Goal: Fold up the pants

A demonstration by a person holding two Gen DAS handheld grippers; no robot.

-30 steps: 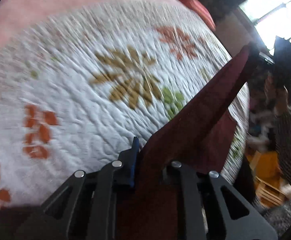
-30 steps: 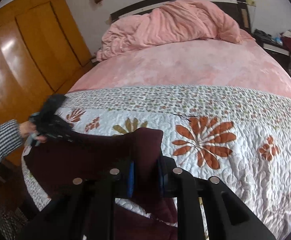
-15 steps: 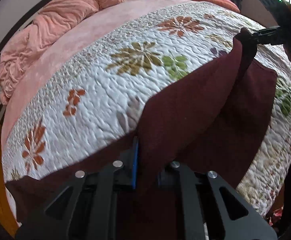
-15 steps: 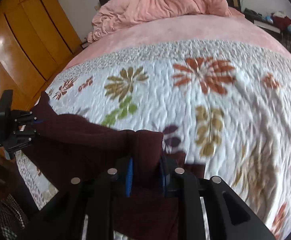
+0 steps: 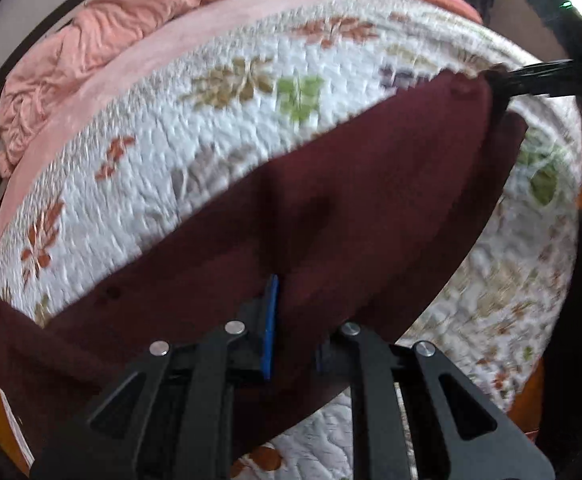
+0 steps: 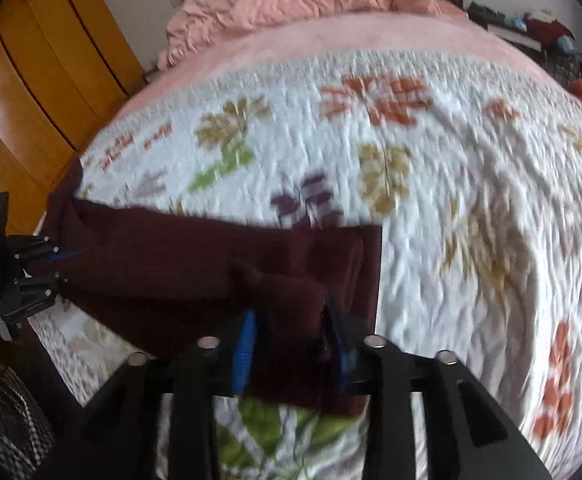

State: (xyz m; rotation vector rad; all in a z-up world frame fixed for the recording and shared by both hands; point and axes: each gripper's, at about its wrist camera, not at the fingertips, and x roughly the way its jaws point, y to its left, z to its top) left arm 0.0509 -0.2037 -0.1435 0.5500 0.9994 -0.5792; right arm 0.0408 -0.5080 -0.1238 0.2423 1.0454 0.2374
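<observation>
The left wrist view is showing the left tool (image 5: 291, 320) pinching a fold of the dark maroon pants (image 5: 331, 208), its jaws squeezed narrow on the cloth, with a blue pad (image 5: 270, 320) pressing against the fabric. The pants are lying in a long band across the near part of the bed, on a white quilt (image 5: 219, 128) printed with orange, tan and green flowers. At the far right end of the band the right tool (image 5: 547, 80) is reaching in to the corner of the fabric. Beyond the quilt a pink sheet (image 5: 195, 36) is covering the bed, and a rumpled pink duvet (image 5: 131, 12) is lying at the head. In the right wrist view, the right tool (image 6: 291, 332) is opening its jaws; a bunched end of the pants (image 6: 211, 264) is sitting between its blue pads (image 6: 245, 344), and the blurred picture is not showing clearly whether they are pressing on it. The left tool (image 6: 39, 264) is gripping the opposite end at the left edge, beside a wooden wardrobe (image 6: 31, 92). A checked sleeve (image 6: 3, 420) is showing at the lower left.
</observation>
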